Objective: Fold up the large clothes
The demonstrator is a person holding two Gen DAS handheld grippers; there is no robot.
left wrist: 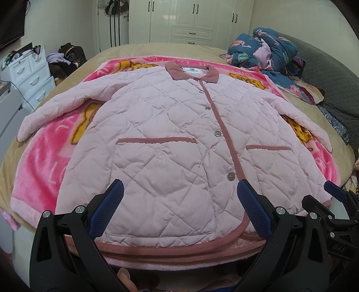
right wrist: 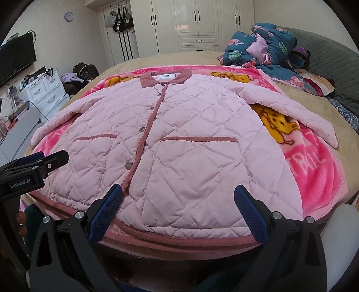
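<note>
- Jacket (left wrist: 170, 134): one pink quilted garment, lying flat and face up on a pink cartoon blanket (left wrist: 44, 166) spread over the bed (left wrist: 139, 48), collar (left wrist: 190, 71) away from the cameras and hem nearest them.
- Counted on it: two sleeves spread outward, two pockets edged in darker pink, one dark pink placket down the front with four snaps showing in the left wrist view.
- White drawer unit (left wrist: 31, 74) stands off the bed's left side, with a pile of clothes beyond it.
- Left gripper (left wrist: 179, 193) hovers over the hem on the left half of the jacket; its jaws stand wide apart and grasp nothing.
- Right gripper (right wrist: 178, 196) hovers over the hem on the right half, just beside the left one; its jaws are likewise spread and empty.
- Blanket shows bare pink margin on both sides of the jacket, and tan bed cover lies beyond that.
- One crumpled blue patterned quilt (left wrist: 264, 49) is heaped at the far right corner of the bed, well apart from the jacket.
- White wardrobe (left wrist: 193, 20) fills the far wall.
</note>
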